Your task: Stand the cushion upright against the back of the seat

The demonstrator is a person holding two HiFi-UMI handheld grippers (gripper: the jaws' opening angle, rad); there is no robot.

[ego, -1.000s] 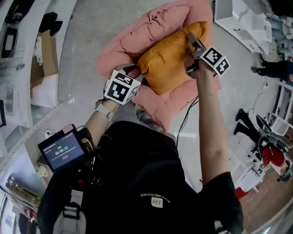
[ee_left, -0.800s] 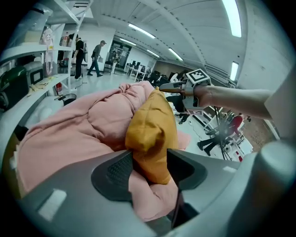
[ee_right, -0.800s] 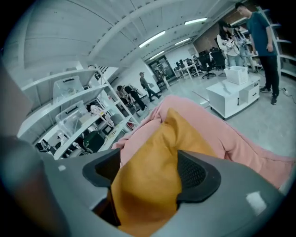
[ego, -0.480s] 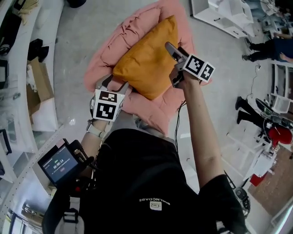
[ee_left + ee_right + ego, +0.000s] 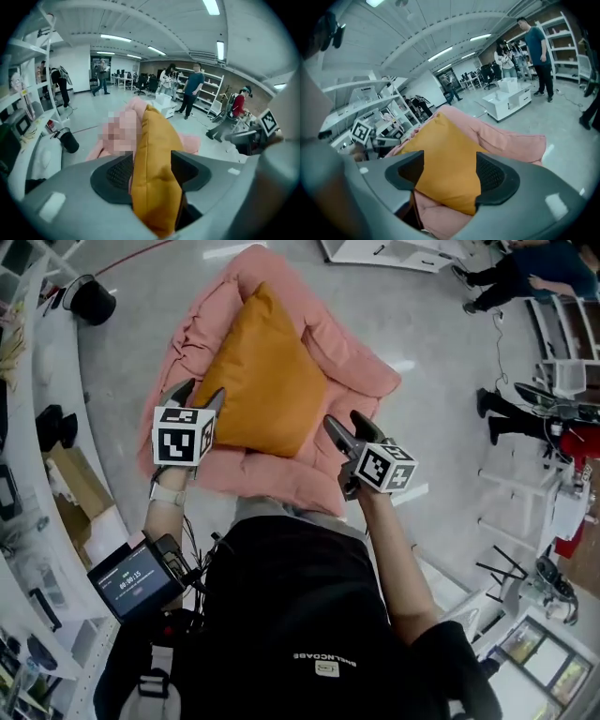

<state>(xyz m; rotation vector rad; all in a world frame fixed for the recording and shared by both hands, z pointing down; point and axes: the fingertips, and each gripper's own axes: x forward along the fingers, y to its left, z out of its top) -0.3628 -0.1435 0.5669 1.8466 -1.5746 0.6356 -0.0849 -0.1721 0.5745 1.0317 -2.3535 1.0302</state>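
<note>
The orange cushion stands on edge on the pink padded seat and leans on its raised back. My left gripper is at the cushion's lower left corner. In the left gripper view the cushion's edge runs between the spread jaws, which opened wide and have just closed a little; the pads do not pinch it. My right gripper hangs open off the cushion's lower right. Its jaws have just been closing slightly with nothing between them. The cushion and seat lie beyond it.
A white low cabinet stands on the grey floor behind the seat. A black bin sits far left beside white shelving. Several people stand at the back. Chairs and gear crowd the right side.
Both grippers let go of the cushion and drew back toward me, the right one farther, down and to the right. The cushion went from lying across the seat to leaning on its back.
</note>
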